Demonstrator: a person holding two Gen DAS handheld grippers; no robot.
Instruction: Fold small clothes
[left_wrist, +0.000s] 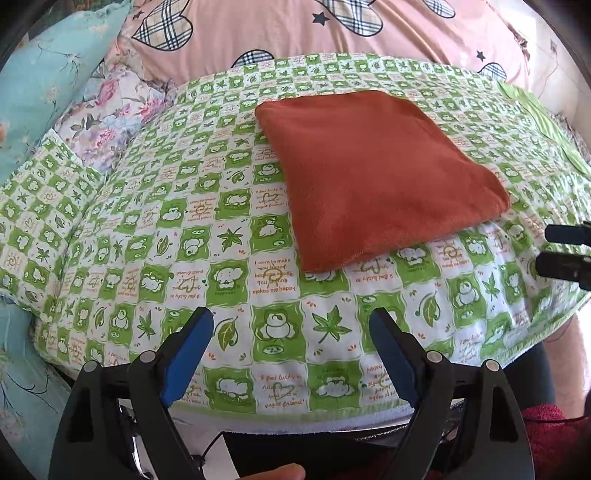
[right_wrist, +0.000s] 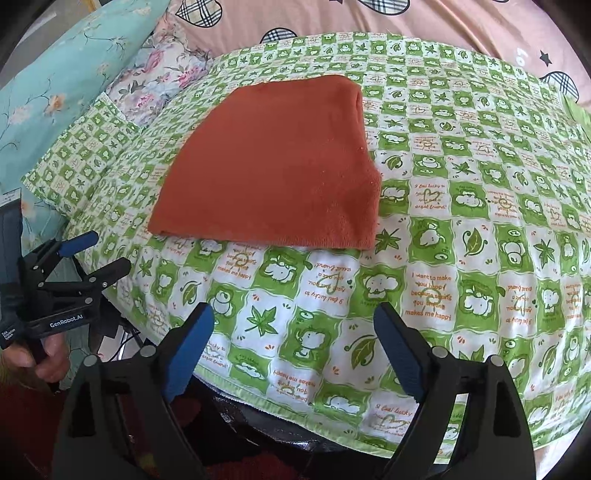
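Blue-padded fingers of my left gripper (left_wrist: 291, 347) stand wide apart above the near edge of the green checked sheet (left_wrist: 221, 229), holding nothing. My right gripper (right_wrist: 295, 343) is likewise spread and empty. Seen from the right wrist, the left tool's body reads "GenRobot.AI"; smaller print beside it is too fine to read. Sheet squares read "I want to make you happy". An orange folded cloth (left_wrist: 373, 173) lies flat mid-sheet, well apart from both grippers. Fisheye edges cut off the pink quilt (left_wrist: 369, 33) and teal pillow (left_wrist: 44, 74).
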